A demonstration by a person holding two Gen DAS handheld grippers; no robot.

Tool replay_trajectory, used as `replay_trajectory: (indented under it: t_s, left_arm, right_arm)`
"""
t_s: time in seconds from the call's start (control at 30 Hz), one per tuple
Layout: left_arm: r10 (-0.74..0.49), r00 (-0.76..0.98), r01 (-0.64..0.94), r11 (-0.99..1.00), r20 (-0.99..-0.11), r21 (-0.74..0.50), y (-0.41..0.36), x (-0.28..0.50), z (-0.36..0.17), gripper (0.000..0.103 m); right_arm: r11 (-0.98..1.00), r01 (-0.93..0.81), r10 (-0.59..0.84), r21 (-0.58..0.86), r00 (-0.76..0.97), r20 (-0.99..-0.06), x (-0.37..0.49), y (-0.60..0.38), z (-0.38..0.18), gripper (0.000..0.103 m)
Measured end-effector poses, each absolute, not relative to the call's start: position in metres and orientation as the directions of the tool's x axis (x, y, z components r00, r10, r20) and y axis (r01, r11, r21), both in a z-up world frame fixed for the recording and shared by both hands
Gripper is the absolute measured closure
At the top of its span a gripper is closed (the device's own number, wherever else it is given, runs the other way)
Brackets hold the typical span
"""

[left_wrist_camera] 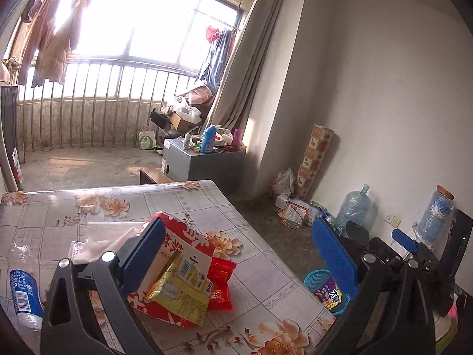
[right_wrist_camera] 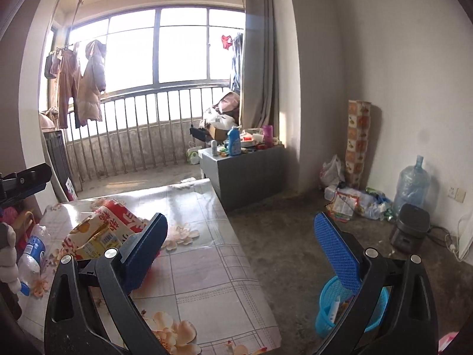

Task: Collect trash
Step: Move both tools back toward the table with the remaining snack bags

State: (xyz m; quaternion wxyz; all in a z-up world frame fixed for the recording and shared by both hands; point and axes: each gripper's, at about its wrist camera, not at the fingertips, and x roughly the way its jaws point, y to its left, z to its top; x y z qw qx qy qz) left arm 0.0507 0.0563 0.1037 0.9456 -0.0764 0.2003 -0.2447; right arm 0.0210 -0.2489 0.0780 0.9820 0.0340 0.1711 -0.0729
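The red and yellow snack wrappers lie in a pile on the floral table, touching the left finger of the left gripper. That gripper is wide open and empty. The right gripper, also wide open and empty, hovers over the table edge. The blue basket stands on the floor behind its right finger. A crushed plastic bottle lies left of the pile.

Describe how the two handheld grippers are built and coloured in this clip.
Both grippers, left gripper and right gripper, look alike: black plastic linkage arms with silver round pivot bolts, ending in flat rectangular blue pads with a dimpled texture. No cables or sleeves show.
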Motion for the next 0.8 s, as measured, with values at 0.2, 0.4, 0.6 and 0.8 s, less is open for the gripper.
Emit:
replay_trajectory:
  t_s: [0.2, 0.4, 0.6, 0.8]
  left_arm:
    - [-0.470, 0.828, 0.396, 0.876, -0.305, -0.276, 0.086, 0.039, 0.105, 0.006]
    - [-0.406, 0.861, 0.336, 0.906, -0.307, -0.257, 0.117, 0.025, 0.103, 0.006]
    - [-0.265, 0.913, 0.199, 0.953, -0.311, -0.229, 0.161, 0.006, 0.102, 0.006]
    - [-0.132, 0.924, 0.054, 0.974, -0.359, -0.221, 0.205, -0.005, 0.086, 0.006]
  right_arm:
    - [0.995, 0.062, -0.033, 0.076, 0.942, -0.333, 0.026, -0.217, 0.081, 0.007]
    - [0.995, 0.003, 0.032, 0.101, 0.938, -0.346, 0.039, -0.203, 0.077, 0.007]
    - [0.986, -0.003, 0.071, 0.170, 0.914, -0.399, 0.046, -0.201, 0.065, 0.007]
    - [0.977, -0.062, 0.149, 0.205, 0.883, -0.444, 0.060, -0.187, 0.053, 0.008]
